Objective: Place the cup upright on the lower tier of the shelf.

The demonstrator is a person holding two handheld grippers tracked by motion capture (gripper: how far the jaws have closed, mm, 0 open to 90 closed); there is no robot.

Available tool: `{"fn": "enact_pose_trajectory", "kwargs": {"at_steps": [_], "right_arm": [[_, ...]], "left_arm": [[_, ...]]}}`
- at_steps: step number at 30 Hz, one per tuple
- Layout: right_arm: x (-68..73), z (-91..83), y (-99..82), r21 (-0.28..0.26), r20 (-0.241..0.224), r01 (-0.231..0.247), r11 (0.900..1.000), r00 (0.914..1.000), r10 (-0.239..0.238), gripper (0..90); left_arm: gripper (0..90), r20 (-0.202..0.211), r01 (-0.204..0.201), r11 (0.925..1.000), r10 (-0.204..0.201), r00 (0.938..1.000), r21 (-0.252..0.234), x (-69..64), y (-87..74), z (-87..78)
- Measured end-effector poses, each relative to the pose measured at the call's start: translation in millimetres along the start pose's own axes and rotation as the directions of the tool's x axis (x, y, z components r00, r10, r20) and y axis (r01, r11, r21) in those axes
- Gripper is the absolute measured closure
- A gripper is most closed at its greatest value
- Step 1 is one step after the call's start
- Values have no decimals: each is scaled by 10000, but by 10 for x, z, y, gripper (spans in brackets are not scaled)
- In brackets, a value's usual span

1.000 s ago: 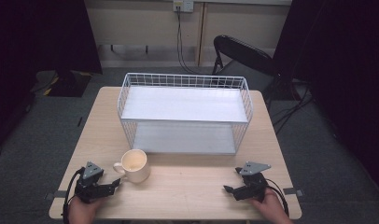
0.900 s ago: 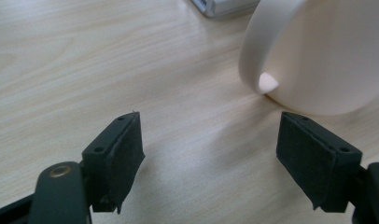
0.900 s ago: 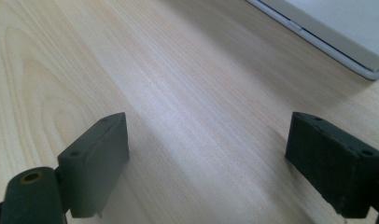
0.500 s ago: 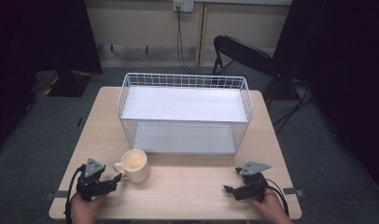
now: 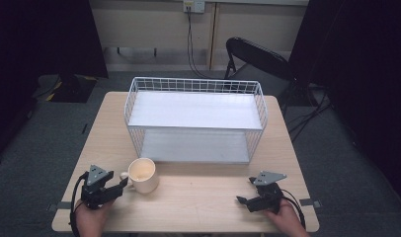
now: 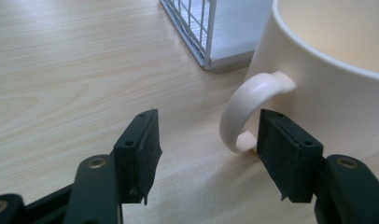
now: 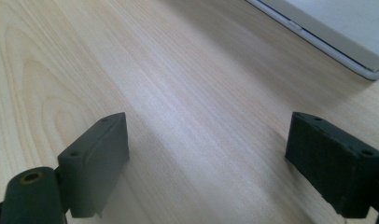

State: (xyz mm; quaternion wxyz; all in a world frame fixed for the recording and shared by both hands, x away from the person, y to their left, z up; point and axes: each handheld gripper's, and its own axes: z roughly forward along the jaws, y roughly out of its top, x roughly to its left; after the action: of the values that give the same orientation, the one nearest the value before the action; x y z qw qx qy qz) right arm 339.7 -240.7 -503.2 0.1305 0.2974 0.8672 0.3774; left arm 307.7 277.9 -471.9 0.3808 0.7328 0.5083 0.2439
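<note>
Left claw [image 5: 120, 184] nearer — one mug [image 5: 142, 175]

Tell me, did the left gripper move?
Yes. The left hand-held gripper slid right along the table, closer to the mug, which stayed put by the rack.

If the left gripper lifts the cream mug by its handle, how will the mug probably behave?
The mug looks like glazed ceramic: probably rigid, fairly heavy, and slippery against the pads. Held only by its thin handle, which the open left gripper now straddles, it may swing or tilt. It seems empty, so nothing should spill.
</note>
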Motion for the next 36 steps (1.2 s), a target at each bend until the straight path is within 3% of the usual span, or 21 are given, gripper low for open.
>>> {"fn": "enact_pose_trajectory", "kwargs": {"at_steps": [5, 17, 36], "right_arm": [[0, 0, 0, -3, 4, -1, 10000, 10000, 1, 126], [1, 0, 0, -2, 8, -1, 10000, 10000, 1, 126], [1, -1, -1, -2, 12, -5, 10000, 10000, 5, 127]], "left_arm": [[430, -3, 181, 9997, -181, 9998, -179, 3, 18, 0], [496, 3, 66, 10000, -66, 10000, -30, -19, 44, 34], [642, 151, 15, 9998, -12, 9999, -180, -42, 78, 40]]}}
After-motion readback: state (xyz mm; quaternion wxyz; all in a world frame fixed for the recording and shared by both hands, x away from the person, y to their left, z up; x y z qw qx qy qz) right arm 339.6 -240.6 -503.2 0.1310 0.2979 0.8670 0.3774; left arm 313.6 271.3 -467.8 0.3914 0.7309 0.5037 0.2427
